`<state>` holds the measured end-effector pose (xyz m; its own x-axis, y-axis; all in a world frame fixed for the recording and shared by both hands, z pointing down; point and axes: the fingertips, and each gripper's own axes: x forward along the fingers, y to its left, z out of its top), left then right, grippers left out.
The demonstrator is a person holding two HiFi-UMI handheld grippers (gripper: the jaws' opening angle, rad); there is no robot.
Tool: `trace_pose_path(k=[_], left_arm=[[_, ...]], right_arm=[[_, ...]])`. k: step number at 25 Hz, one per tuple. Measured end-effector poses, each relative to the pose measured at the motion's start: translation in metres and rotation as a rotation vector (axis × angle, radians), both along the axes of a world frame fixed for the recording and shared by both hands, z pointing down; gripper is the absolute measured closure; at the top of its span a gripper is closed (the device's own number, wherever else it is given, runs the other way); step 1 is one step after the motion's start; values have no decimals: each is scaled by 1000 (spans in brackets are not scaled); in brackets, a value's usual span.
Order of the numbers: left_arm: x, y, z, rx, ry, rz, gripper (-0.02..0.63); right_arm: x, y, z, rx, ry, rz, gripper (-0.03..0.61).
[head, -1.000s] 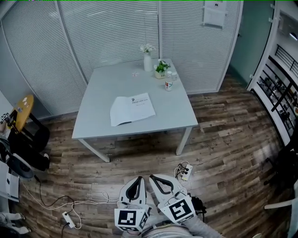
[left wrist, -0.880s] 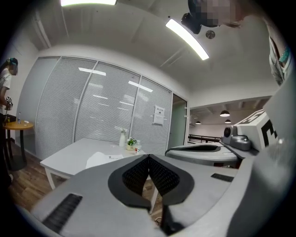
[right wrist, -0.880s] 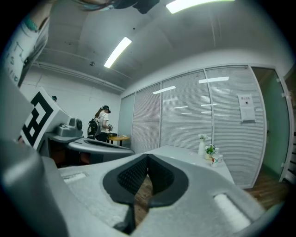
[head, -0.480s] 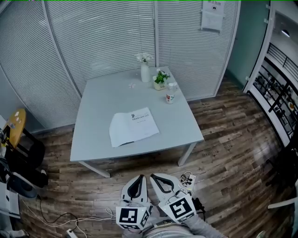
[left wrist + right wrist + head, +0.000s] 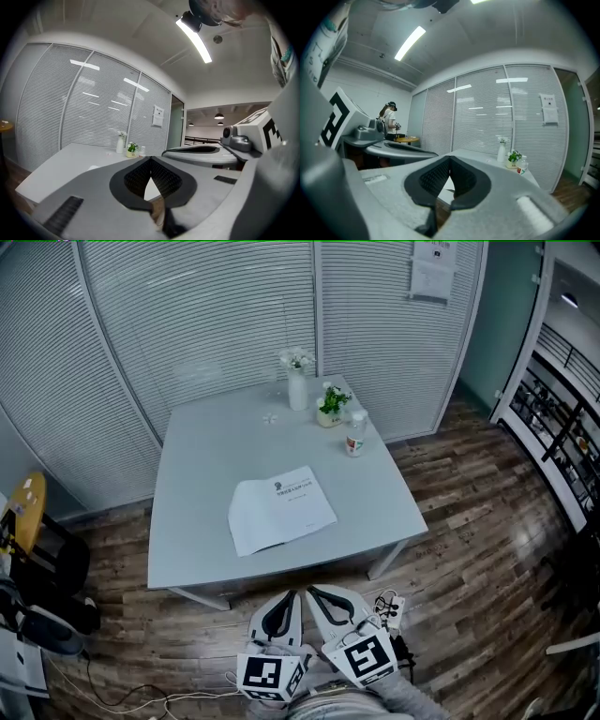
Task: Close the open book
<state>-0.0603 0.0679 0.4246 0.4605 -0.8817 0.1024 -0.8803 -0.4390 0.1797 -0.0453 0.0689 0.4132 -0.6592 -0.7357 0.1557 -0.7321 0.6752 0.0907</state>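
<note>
Nothing can be read: the printed line on the book (image 5: 281, 510), the wall notice (image 5: 432, 268) and the bottle (image 5: 354, 435) label are too small.

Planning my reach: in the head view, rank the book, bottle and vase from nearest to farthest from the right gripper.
1. Book, middle of the table, ahead of the right gripper.
2. Bottle, near the right edge.
3. Vase, at the far edge.
</note>
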Motion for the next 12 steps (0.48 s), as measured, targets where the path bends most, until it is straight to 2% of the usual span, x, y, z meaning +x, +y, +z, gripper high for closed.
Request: trace_pose_path(k=[6, 12], left_arm=[[-20, -18, 5, -17, 5, 7, 615], [-24, -28, 14, -41, 3, 23, 615]], right_arm=[[-11, -20, 10, -12, -6, 30, 577], [-15, -31, 12, -32, 1, 46, 577]])
